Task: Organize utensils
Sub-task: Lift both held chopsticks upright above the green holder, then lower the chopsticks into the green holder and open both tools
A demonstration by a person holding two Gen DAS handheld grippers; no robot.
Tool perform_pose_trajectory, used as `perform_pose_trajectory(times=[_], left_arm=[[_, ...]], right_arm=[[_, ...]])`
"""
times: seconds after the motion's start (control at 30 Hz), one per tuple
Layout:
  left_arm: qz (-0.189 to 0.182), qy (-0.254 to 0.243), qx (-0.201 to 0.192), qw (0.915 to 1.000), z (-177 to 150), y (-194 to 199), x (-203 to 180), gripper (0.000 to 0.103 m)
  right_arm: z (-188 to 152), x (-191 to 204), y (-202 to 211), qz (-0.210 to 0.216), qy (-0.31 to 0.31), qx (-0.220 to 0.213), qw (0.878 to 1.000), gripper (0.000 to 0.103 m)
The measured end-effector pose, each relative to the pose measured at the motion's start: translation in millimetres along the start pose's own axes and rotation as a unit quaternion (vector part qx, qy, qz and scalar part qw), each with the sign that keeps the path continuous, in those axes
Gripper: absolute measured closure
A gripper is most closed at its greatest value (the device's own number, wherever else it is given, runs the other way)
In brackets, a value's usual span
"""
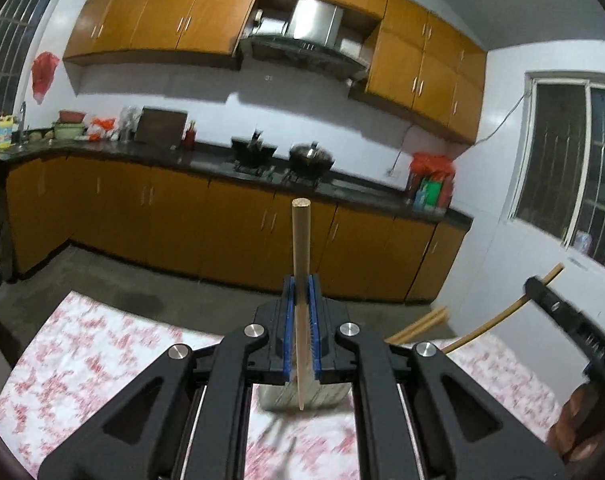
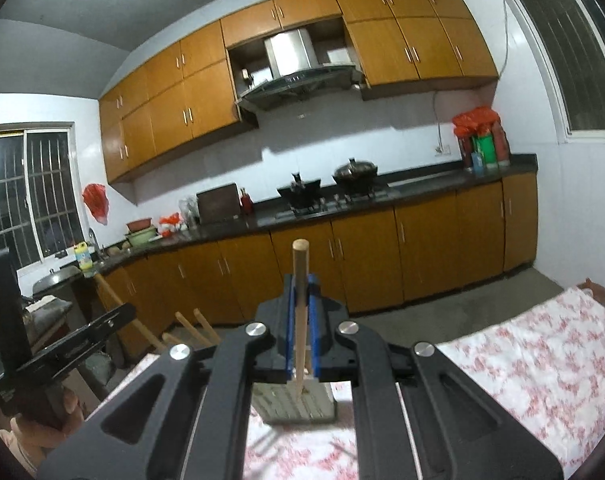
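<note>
- Left wrist view: my left gripper (image 1: 301, 308) has its blue-padded jaws closed on a pale round wooden chopstick (image 1: 301, 264). The stick stands nearly upright, blunt end above the jaws and tapered tip hanging just over a grey ribbed utensil holder (image 1: 334, 394).
- The holder stands on the floral red-and-white tablecloth (image 1: 82, 344), toward the table's far edge. Some blurred dark utensils lie on the cloth nearer me; I cannot tell what they are.
- At the right edge my right gripper (image 1: 558, 312) shows only as a dark frame, with a curved wooden stick beside it.
- Right wrist view: my right gripper (image 2: 301, 312) is likewise clamped on a second pale wooden chopstick (image 2: 301, 280), its tip touching or just inside the grey holder (image 2: 298, 404).
- I judge both sticks light, stiff and smooth, liable to pivot between the pads; gripping near mid-length, as now, should keep them steady.
- The room is a kitchen with orange wooden cabinets (image 2: 382, 248), a dark countertop, woks on the stove, a steel range hood and barred windows.
</note>
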State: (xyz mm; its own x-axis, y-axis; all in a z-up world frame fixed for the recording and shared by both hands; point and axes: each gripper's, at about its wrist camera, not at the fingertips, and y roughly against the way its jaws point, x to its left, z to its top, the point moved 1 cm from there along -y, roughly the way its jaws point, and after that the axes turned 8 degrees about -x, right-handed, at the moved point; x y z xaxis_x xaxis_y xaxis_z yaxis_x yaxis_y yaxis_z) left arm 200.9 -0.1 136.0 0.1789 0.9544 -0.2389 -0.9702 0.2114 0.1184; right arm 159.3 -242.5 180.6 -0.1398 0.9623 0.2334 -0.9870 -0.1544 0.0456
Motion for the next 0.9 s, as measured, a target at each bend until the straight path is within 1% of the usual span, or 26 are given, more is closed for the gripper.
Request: perform_pose_trajectory(times=[0.13,0.27,0.3,0.43,0.6,0.9], left_arm=[[-0.001,0.003,-0.035,0.9994,17.8,-7.8,-12.5,0.095],[0.015,-0.008,-0.067,0.9976,27.4,-19.0,-16.7,0.095],[0.019,-0.011,-0.070,0.9973,27.0,-22.6,-16.9,0.095],[0.024,-0.017,-0.063,0.9976,15.6,-36.6,-14.8,0.095],[0.030,-0.015,-0.040,0.9986,-2.6,-48.1,-7.7,0.095],[0.026,-0.019,-0.025,0.9992,-11.0,-54.4,-6.9,0.095]], right_arm=[[12.3,5.4,-12.2,0.003,0.001,-0.016,1.000,0.095],[17.0,8.1,-26.9,-0.002,0.005,-0.024,1.000,0.095],[16.5,8.2,-32.7,-0.004,0.006,-0.024,1.000,0.095],[8.3,7.8,-51.6,-0.006,0.005,-0.010,1.000,0.095],[-6.8,7.8,-69.5,-0.011,0.009,0.015,1.000,0.095],[-17.8,7.1,-81.3,-0.013,0.013,0.036,0.999,0.095]])
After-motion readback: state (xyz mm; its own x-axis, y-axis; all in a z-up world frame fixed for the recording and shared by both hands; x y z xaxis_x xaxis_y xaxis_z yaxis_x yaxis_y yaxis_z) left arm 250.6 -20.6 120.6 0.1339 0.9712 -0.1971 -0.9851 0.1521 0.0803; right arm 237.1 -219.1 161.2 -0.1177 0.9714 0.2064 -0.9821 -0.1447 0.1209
